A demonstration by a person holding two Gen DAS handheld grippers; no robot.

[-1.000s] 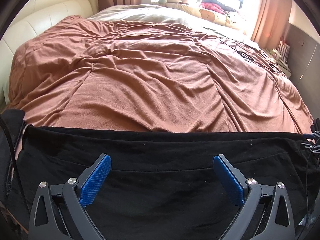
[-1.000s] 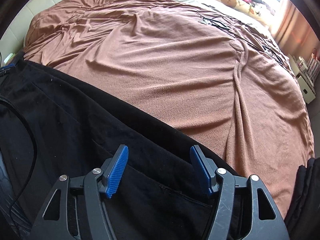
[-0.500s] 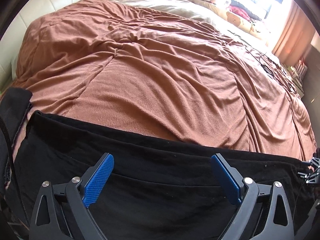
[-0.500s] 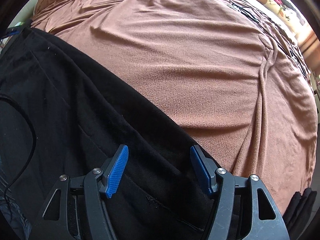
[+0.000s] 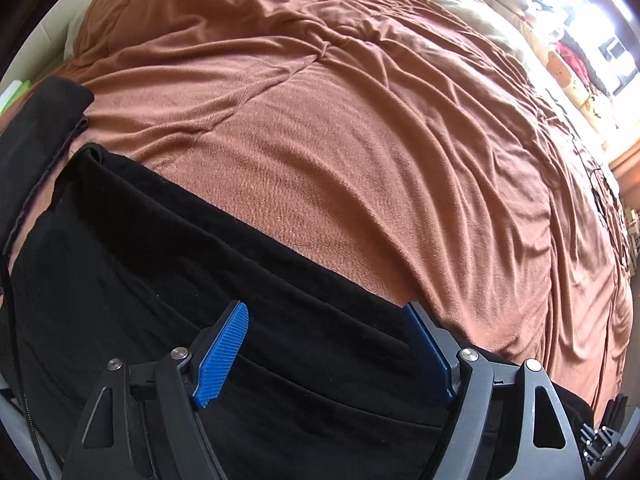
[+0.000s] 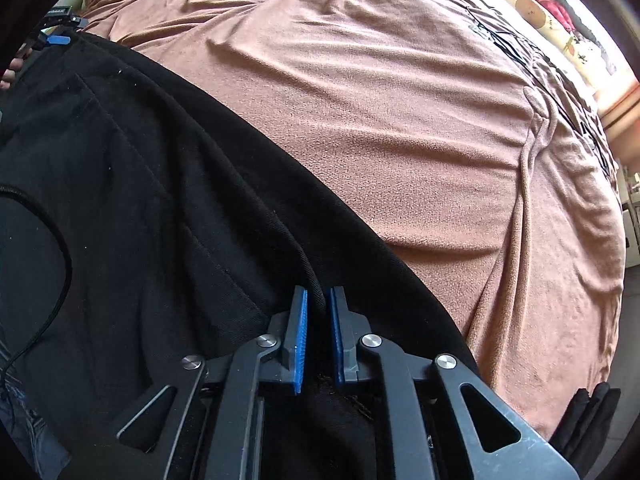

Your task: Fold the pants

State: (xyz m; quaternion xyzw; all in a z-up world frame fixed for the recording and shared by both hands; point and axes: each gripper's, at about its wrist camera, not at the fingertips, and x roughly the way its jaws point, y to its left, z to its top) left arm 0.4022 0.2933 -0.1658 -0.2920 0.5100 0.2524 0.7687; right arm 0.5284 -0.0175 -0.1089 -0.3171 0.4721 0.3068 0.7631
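Black pants [image 5: 168, 280] lie spread along the near edge of a bed covered by a brown blanket [image 5: 360, 128]. My left gripper [image 5: 328, 320] points down over the pants' upper edge; its jaws are closing, the black cloth lies between the blue pads [image 5: 220, 354] and they do not press on it. In the right wrist view the same pants [image 6: 152, 184] fill the left half. My right gripper [image 6: 319, 312] is shut on a ridge of the pants' fabric pinched between its blue pads [image 6: 301, 332]. The left gripper's tip [image 6: 56, 38] shows at the far upper left.
The brown blanket [image 6: 400, 120] is wrinkled and stretches far back. A black cable [image 6: 60, 216] runs over the pants at left. Another black cloth [image 5: 36, 128] lies at the left edge. Pillows and soft toys [image 5: 568, 60] sit by the bright window.
My right gripper went from open to shut, pinching the pants' fabric. My left gripper sank closer to the pants, rolled, and its jaws narrowed somewhat.
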